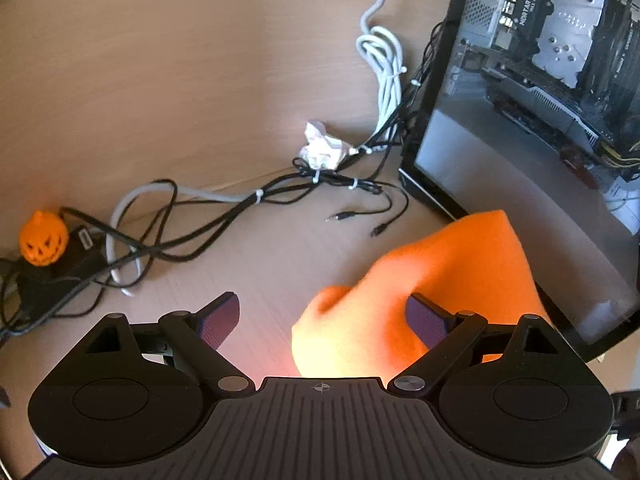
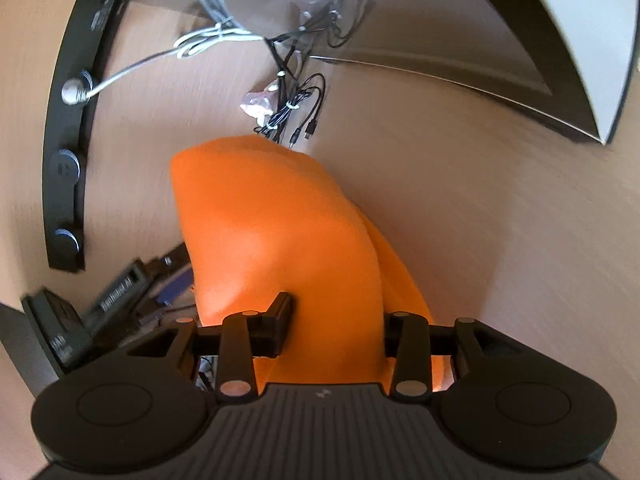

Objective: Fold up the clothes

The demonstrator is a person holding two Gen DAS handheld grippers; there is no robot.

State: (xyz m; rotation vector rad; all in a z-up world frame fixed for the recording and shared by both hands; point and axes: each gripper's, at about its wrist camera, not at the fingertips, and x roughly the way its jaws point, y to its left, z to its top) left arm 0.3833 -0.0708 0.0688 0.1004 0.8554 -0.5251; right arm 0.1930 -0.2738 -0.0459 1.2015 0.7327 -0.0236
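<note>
Orange cloth bunched on the desk, pinched by the right gripper, with the left gripper spread beside it.

The orange cloth (image 2: pixel 276 236) lies humped on the wooden desk (image 1: pixel 160 80), near the computer case (image 1: pixel 540 80). The right gripper (image 2: pixel 336 320) has its jaws pressed against a thick fold of it. The left gripper (image 1: pixel 324 320) stands wide apart, its right finger (image 1: pixel 426 320) in front of the cloth's edge, gripping nothing. Farther off lie tangled cables (image 1: pixel 248 200), a crumpled paper (image 1: pixel 320 146) and, far left, a small pumpkin figure (image 1: pixel 43 238).

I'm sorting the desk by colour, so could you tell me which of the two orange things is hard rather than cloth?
The small pumpkin figure by the cables; the other is the soft orange garment.
</note>
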